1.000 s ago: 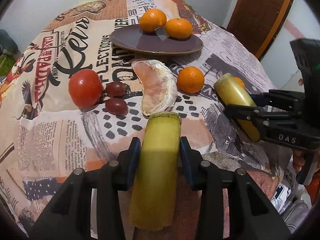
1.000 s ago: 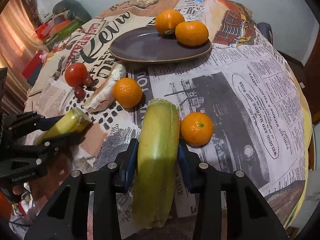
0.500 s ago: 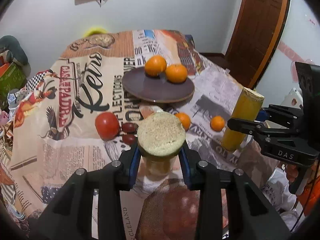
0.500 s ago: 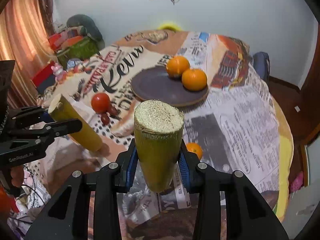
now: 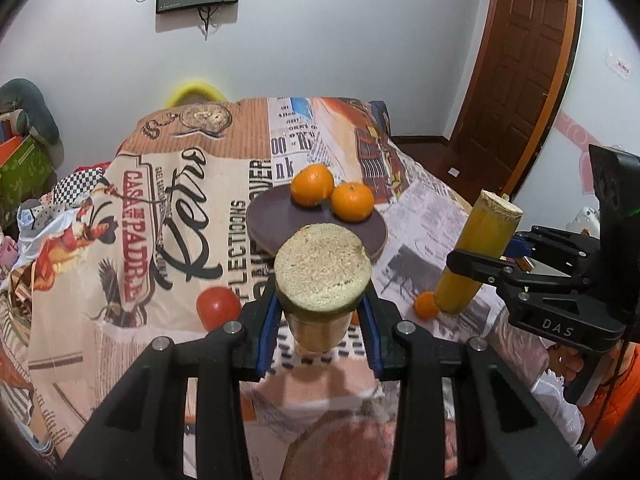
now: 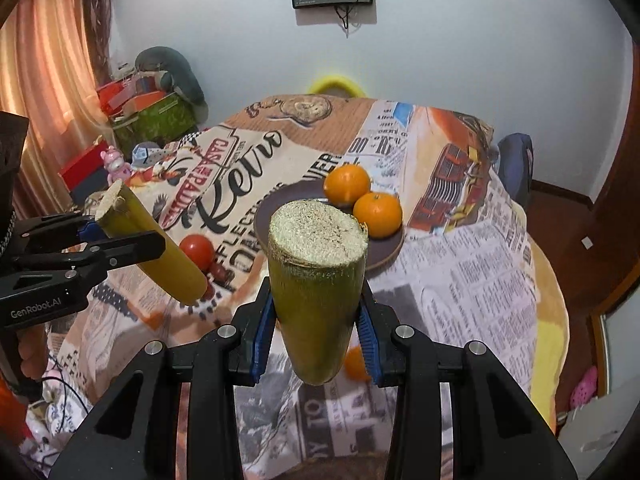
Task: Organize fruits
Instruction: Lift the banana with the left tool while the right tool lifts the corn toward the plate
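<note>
Currently carrying: left gripper [image 5: 320,336] clamped on one cane piece [image 5: 322,276], right gripper [image 6: 316,344] clamped on another cane piece [image 6: 318,280], both raised short of the plate [image 5: 276,220] holding two oranges [image 5: 312,184]. Next probably: move over plate, lower, release gently.

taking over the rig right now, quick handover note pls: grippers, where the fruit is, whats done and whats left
Left gripper: shut on a yellow-green cane piece, held clear above the table.
Right gripper: shut on a second cane piece, also in the air.
Plate: two oranges on it.
Loose on the tablecloth: tomato with dark grapes beside it, one orange below the right gripper's piece. Other fruit may be hidden behind the canes.
Done: two oranges plated.
Left: set down both cane pieces, probably gather the loose fruit.
</note>
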`<state>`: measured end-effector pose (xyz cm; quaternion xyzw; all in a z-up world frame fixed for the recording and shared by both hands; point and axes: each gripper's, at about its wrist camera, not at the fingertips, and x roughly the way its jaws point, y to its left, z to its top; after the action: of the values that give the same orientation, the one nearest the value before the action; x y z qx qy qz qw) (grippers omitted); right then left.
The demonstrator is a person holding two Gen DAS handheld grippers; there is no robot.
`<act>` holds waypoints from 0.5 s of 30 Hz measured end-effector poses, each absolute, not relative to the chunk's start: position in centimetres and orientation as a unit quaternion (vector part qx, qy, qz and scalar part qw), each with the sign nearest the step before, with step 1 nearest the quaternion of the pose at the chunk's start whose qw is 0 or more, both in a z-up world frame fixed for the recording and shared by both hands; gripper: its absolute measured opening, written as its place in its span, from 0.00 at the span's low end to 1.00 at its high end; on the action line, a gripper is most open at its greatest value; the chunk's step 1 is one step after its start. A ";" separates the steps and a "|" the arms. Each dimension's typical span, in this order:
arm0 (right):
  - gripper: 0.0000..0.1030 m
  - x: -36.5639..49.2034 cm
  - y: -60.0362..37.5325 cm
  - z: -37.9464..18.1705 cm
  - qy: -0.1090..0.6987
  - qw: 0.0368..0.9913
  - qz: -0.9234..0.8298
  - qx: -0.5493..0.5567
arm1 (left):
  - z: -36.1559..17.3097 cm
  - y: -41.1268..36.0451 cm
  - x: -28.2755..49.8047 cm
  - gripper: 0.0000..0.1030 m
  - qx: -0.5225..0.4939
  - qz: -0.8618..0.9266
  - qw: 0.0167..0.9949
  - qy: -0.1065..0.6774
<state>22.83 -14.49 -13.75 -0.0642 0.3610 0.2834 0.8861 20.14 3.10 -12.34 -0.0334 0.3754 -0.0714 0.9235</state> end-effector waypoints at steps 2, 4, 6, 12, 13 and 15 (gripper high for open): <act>0.33 23.5 -14.5 -13.6 0.359 0.887 0.283 -0.063 | -12.2 3.2 20.9 0.35 -0.034 -0.072 0.924 0.374; 0.33 24.1 -14.4 -13.5 0.358 0.888 0.282 -0.061 | -12.1 3.2 21.5 0.35 -0.033 -0.073 0.925 0.372; 0.33 25.0 -14.4 -13.5 0.357 0.889 0.281 -0.061 | -12.1 3.2 22.3 0.35 -0.034 -0.073 0.925 0.371; 0.33 27.1 -14.0 -13.8 0.356 0.890 0.278 -0.063 | -12.8 3.1 25.0 0.35 -0.031 -0.077 0.922 0.379; 0.33 27.5 -13.9 -13.9 0.356 0.890 0.278 -0.064 | -13.0 3.1 25.6 0.35 -0.030 -0.077 0.920 0.382; 0.33 28.3 -13.7 -14.2 0.357 0.889 0.278 -0.065 | -13.5 3.2 26.5 0.35 -0.032 -0.079 0.917 0.389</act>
<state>28.33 -13.71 -14.21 -0.0655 0.3574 0.2784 0.8891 26.50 3.20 -13.48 -0.0321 0.3887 -0.0787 0.9174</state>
